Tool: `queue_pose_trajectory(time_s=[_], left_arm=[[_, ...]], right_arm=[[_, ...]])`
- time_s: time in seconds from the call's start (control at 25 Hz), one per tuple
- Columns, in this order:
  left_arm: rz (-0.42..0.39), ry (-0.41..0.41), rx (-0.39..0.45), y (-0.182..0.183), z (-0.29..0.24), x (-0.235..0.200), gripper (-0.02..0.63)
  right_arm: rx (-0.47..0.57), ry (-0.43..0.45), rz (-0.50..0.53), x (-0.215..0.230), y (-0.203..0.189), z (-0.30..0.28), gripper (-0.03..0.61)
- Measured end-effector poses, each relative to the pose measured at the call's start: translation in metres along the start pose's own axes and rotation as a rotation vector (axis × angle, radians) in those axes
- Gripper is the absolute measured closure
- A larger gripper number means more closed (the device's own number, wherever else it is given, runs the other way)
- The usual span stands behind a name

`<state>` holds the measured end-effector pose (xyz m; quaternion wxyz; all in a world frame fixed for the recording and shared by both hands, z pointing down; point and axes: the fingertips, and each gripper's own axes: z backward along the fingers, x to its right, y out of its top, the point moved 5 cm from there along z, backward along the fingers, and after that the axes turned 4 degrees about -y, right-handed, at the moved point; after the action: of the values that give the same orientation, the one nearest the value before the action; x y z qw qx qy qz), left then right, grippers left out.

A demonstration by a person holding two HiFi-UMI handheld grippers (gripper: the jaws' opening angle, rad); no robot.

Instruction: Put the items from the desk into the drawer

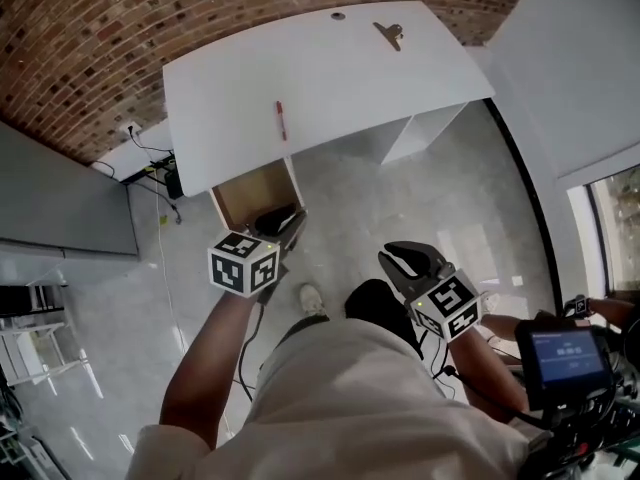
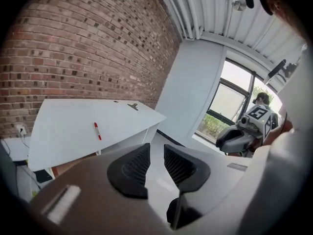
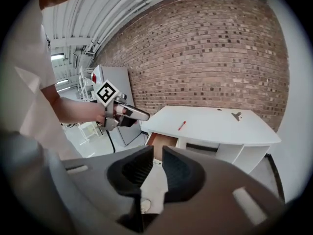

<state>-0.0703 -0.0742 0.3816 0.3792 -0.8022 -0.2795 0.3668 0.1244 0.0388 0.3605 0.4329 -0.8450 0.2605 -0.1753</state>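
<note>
Well back from the white desk [image 1: 400,58], a person holds the left gripper [image 2: 156,155] and right gripper [image 3: 157,158] with jaws slightly parted, both empty. The pickup likely calls for stepping in and closing squarely across the barrel of the red pen [image 1: 281,120], slim and lying near the front edge above the open wooden drawer [image 1: 255,196]; a dark binder clip [image 1: 390,34] sits at the far side.

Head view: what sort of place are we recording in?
Probably an office or lab-type workroom: a white desk stands against a bare brick wall, with an open wooden drawer under its edge and a polished grey floor.
</note>
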Motion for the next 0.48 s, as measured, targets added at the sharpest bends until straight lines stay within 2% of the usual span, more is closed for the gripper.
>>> queue_pose_trajectory(time_s=[0.24, 0.36, 0.48], left_arm=[[0.078, 0.107, -0.003, 0.036, -0.064, -0.098, 0.514], [0.129, 0.149, -0.005, 0.039, -0.084, -0.127, 0.514], [0.151, 0.228, -0.042, 0.049, -0.113, -0.162, 0.514]], right_arm=[[-0.040, 0.062, 0.005, 0.058, 0.024, -0.064, 0.534], [-0.045, 0.101, 0.024, 0.073, 0.033, -0.083, 0.534], [-0.049, 0.150, 0.020, 0.109, 0.049, -0.106, 0.534]])
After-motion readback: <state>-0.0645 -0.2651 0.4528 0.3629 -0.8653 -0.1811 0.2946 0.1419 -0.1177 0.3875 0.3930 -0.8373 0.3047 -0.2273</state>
